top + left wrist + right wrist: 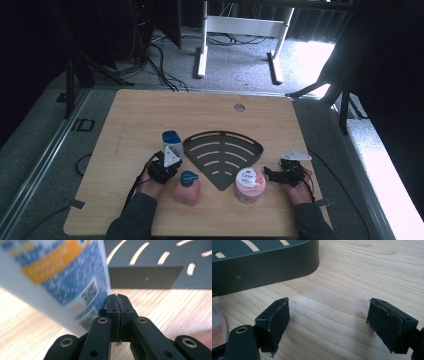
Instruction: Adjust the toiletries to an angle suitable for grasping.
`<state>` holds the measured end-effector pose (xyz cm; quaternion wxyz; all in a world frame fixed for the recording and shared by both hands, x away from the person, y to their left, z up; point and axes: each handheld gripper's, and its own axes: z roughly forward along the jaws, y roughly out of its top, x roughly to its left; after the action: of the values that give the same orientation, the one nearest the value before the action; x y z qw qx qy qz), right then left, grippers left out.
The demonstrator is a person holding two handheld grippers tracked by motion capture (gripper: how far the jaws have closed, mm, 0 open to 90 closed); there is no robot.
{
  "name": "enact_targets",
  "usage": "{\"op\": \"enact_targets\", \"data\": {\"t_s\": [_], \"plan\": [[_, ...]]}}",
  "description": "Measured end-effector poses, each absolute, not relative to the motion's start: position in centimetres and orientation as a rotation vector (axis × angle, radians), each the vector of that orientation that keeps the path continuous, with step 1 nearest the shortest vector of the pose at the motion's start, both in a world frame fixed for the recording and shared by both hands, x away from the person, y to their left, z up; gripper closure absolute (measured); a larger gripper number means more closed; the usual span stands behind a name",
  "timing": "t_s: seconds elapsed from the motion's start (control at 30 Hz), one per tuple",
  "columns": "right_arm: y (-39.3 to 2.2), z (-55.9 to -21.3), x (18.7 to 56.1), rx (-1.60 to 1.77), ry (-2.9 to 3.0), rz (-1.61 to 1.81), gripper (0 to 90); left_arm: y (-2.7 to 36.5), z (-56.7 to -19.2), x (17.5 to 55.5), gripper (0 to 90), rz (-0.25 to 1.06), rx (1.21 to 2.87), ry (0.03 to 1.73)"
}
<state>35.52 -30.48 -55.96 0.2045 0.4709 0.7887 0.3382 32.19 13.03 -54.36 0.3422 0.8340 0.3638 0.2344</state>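
Three toiletry containers are standing around a dark grey fan-shaped slotted metal shelf (223, 155) on the light wooden counter (130, 115). At the left, the left gripper (167, 162) is resting low on the counter, with the hand lying behind it and the forearm coming in from the bottom edge. Its fingers (117, 305) are pressed together with nothing between them. The white upright bottle with a blue cap and a blue and orange label (171, 143) is standing just beside these fingers, on their left side in the left gripper view, and its long axis is pointing up. I think the fingers need to spread first before they can take this bottle, and the left hand is clearly the nearer one. A pink squat bottle with a teal cap (187, 187) is standing near the same hand, toward the person. Further right, a round pink and white cream jar (249, 184) is sitting at the shelf's point. At the right, the right gripper (272, 174) is lying level on the counter, its fingers (274, 320) spread wide and holding nothing, pointing toward the jar, which is just beside them.
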Motion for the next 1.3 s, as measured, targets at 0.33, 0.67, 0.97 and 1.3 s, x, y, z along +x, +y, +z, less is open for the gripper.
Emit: {"op": "enact_targets", "data": {"t_s": [0.33, 0.67, 0.97, 1.3], "plan": [[-30.5, -56.0, 35.5, 1.314, 2.199, 0.943, 17.7, 12.5, -54.8, 32.9, 89.1, 0.657, 2.182, 0.96], [-30.5, -56.0, 35.5, 1.313, 2.199, 0.943, 17.7, 12.8, -54.1, 32.7, 88.4, 0.6, 2.148, 0.955], [-30.5, -56.0, 35.5, 1.313, 2.2, 0.943, 17.7, 13.5, -53.3, 31.7, 88.0, 0.453, 2.103, 0.951], [-30.5, -56.0, 35.5, 1.314, 2.2, 0.943, 17.7, 14.6, -51.8, 30.2, 87.9, 0.37, 2.117, 0.917]]}}
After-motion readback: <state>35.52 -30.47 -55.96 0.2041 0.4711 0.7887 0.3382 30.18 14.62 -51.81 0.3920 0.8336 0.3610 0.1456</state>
